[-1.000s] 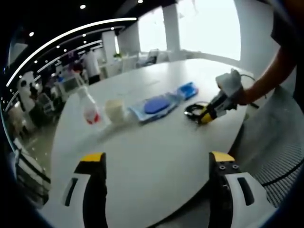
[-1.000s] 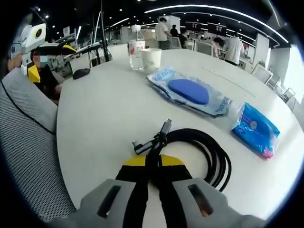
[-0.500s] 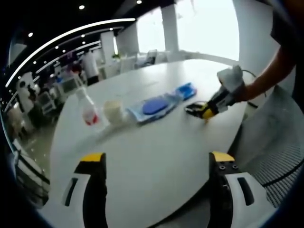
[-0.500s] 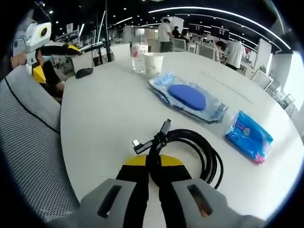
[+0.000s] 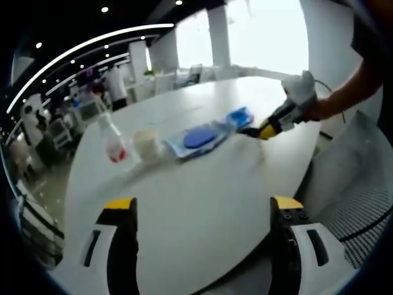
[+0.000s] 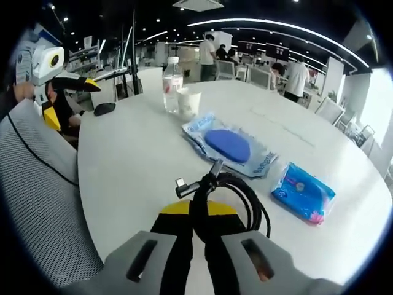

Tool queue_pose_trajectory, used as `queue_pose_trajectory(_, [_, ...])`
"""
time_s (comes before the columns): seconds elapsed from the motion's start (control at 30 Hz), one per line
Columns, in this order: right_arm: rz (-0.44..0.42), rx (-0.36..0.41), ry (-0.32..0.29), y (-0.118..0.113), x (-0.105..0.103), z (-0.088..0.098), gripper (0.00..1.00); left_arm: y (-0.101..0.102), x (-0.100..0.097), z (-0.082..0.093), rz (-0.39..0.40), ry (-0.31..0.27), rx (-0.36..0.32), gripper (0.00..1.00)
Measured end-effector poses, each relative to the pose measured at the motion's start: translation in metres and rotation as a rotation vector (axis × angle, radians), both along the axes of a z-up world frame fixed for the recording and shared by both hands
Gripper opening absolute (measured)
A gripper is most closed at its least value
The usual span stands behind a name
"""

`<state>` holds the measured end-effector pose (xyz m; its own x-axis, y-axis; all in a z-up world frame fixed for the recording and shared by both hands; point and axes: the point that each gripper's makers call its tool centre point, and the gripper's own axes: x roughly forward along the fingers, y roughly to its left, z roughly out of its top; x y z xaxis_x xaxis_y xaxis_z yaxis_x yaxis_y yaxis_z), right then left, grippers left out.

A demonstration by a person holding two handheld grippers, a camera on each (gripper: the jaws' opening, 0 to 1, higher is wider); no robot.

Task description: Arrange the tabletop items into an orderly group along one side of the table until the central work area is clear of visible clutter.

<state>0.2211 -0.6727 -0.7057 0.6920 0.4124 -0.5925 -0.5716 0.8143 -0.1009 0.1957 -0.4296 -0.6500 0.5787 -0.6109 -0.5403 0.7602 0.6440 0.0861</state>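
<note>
White office table (image 6: 135,160): right gripper (image 6: 199,215) clamped on black cable (image 6: 245,200), mid-carry; left gripper (image 5: 202,212) gaped empty. Next: set cable beside blue pack (image 6: 304,195).

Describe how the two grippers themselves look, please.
Each gripper has light grey jaws with dark slots, black inner faces and yellow tips. Seen from the left gripper view, the right gripper has a white body. Seen from the right gripper view, the left gripper carries a white box.
</note>
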Motion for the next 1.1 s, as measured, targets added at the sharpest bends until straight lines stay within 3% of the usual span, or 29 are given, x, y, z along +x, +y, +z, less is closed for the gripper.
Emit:
queue_pose_trajectory(0.23, [-0.031, 0.004, -0.050, -0.012, 0.009, 0.022, 0.03, 0.001, 0.001, 0.000, 0.005, 0.001, 0.000, 0.85])
queue_pose_trajectory(0.47, [-0.044, -0.019, -0.076, -0.022, 0.011, 0.029, 0.03, 0.001, 0.002, 0.001, 0.010, -0.002, -0.008, 0.86])
queue_pose_trajectory(0.77, [-0.053, -0.063, -0.076, -0.031, 0.013, 0.023, 0.03, 0.003, 0.004, 0.004, 0.024, -0.018, -0.017, 0.88])
queue_pose_trajectory(1.1, [-0.049, -0.131, -0.048, -0.037, 0.014, 0.001, 0.03, 0.004, 0.006, 0.008, 0.034, -0.030, -0.030, 0.91])
